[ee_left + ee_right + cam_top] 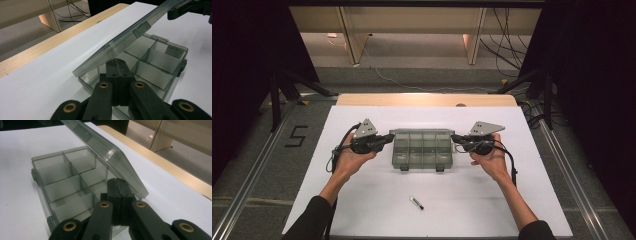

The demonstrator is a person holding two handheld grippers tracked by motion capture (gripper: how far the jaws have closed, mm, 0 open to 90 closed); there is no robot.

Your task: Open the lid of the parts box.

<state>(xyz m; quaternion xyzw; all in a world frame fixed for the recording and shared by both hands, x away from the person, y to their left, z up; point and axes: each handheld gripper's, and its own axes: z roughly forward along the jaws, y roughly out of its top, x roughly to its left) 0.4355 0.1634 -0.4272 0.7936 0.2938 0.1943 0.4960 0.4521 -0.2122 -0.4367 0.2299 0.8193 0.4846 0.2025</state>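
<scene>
We have a smoky clear plastic box (422,149) with dividers, sitting mid-frame in the high view on the white table (362,200). Its lid (120,42) is partly raised, tilted up over the compartments, hinged along the far side.

Left gripper (388,138) sits at the box's left end, right gripper (456,138) at its right end. In both gripper views the jaws are pressed together with no gap, tips tucked under the lid's edge at the end of the box; they look to prop the lid rather than pinch it, though we can't tell for sure.

Handling, as we judge it: the box is light, stiff, thin-walled and slick, so it will likely slide on the smooth table if pushed sideways. The lid flexes a little and could snap shut if it slips off the tips. Best hold is the lid's short ends or front lip near the two latches (403,169); steady the base while lifting.

Room: open table on every side, the wooden strip (427,99) past the far edge, compartments look empty. A small pen-like thing (416,202) lies lower centre, well apart from the box.
</scene>
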